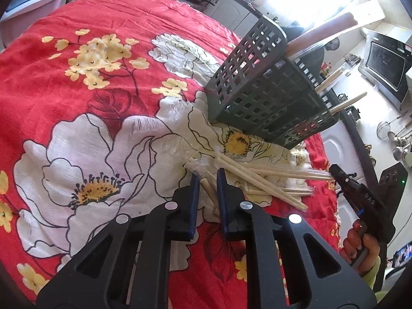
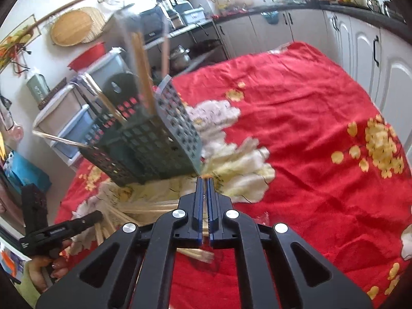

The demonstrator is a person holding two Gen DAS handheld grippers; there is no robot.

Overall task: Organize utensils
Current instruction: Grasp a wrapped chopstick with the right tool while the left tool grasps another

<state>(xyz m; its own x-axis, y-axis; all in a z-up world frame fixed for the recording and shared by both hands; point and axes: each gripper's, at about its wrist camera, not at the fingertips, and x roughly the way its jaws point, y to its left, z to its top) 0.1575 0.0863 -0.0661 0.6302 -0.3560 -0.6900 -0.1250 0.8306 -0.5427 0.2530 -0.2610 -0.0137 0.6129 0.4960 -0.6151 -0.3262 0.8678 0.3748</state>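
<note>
1. Chopsticks, pale wooden sticks in clear wrappers point(image 1: 260, 177), lie heaped just beside the dark perforated plastic caddy point(image 1: 260, 87).
2. My left gripper point(image 1: 208, 177) pinches one stick; my right gripper point(image 2: 205, 180) is clamped on another.
3. Light, stiff, slippery wrap: I'd grip mid-shaft.

Red floral cloth point(image 1: 108, 25) covers table; dark slotted caddy point(image 1: 257, 95) & loose chopsticks point(image 1: 270, 177) on it

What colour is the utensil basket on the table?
Dark grey-green plastic lattice basket, standing on the red floral cloth; clearest in the left wrist view.
</note>
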